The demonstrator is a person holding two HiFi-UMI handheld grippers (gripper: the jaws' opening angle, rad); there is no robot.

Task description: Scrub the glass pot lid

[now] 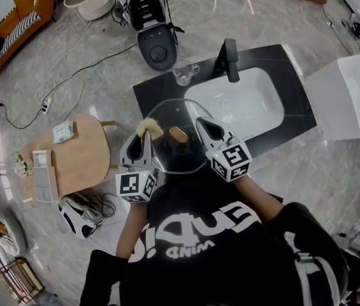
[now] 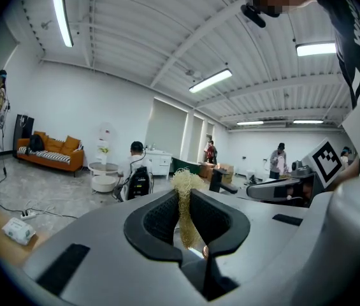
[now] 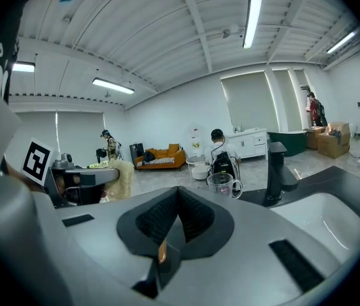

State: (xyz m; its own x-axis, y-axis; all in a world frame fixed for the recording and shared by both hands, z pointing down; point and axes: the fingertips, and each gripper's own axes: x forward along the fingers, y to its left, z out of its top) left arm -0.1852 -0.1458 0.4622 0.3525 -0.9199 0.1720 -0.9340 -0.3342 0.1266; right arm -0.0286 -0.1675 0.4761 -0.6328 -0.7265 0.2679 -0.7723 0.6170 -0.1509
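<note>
I hold a round glass pot lid (image 1: 167, 115) with a brown knob (image 1: 178, 134) in the air over the counter's front edge. My right gripper (image 1: 201, 123) is shut on the lid's right rim; in the right gripper view its jaws (image 3: 178, 199) are pressed together. My left gripper (image 1: 147, 138) is shut on a yellow fibre scrubber (image 1: 149, 129), which sticks up between the black pads (image 2: 185, 190) and lies against the lid's left side. The right gripper view shows the scrubber (image 3: 123, 178) and left gripper (image 3: 81, 180) at the left.
A white sink (image 1: 243, 104) with a black faucet (image 1: 229, 59) sits in the black counter (image 1: 151, 91) ahead, with a glass measuring cup (image 1: 185, 74) beside it. A wooden table (image 1: 81, 155) stands at the left, a white cabinet (image 1: 348, 94) at the right. People stand far off.
</note>
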